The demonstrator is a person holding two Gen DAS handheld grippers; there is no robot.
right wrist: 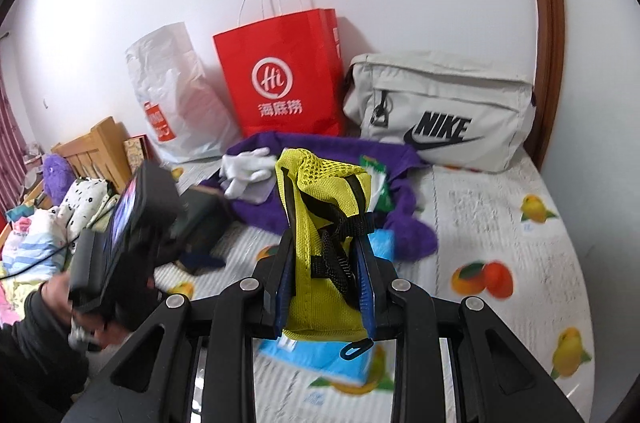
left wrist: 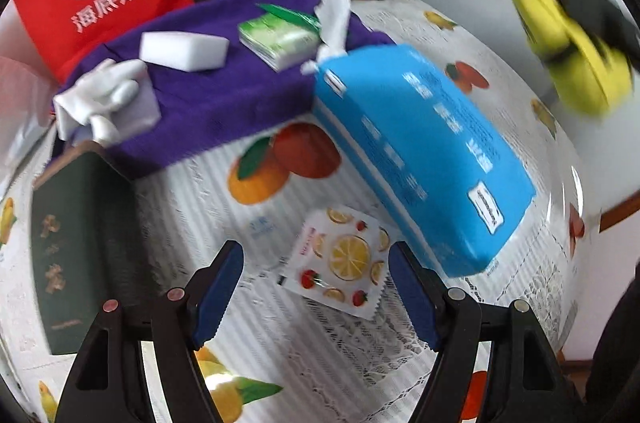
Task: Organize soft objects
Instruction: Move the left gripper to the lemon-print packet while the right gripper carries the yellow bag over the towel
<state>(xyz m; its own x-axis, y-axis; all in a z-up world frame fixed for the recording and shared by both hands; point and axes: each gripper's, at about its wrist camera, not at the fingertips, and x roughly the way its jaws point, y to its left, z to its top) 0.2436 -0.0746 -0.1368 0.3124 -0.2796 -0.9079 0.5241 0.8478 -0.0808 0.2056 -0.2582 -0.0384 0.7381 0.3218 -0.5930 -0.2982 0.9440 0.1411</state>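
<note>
My left gripper [left wrist: 316,289] is open over the fruit-print cloth. A small sachet with a lemon and strawberry print [left wrist: 340,259] lies flat just ahead of the gap, and neither pad touches it. A blue tissue pack [left wrist: 420,159] lies to its right. Behind them, a purple cloth [left wrist: 200,111] carries a white sponge [left wrist: 184,49], a green tissue packet [left wrist: 276,39] and a white glove [left wrist: 104,95]. My right gripper [right wrist: 326,263] is shut on a yellow mesh bag [right wrist: 320,191] with black straps, held up above the blue tissue pack [right wrist: 320,355]. The yellow mesh bag [left wrist: 560,23] also shows blurred at the upper right of the left wrist view.
A dark green box [left wrist: 68,255] stands at the left. Against the wall are a red paper bag [right wrist: 280,79], a white plastic bag [right wrist: 176,95] and a grey Nike bag [right wrist: 440,111]. A person's hand [right wrist: 60,303] holds the left gripper's body. A wooden headboard [right wrist: 96,151] and bedding lie far left.
</note>
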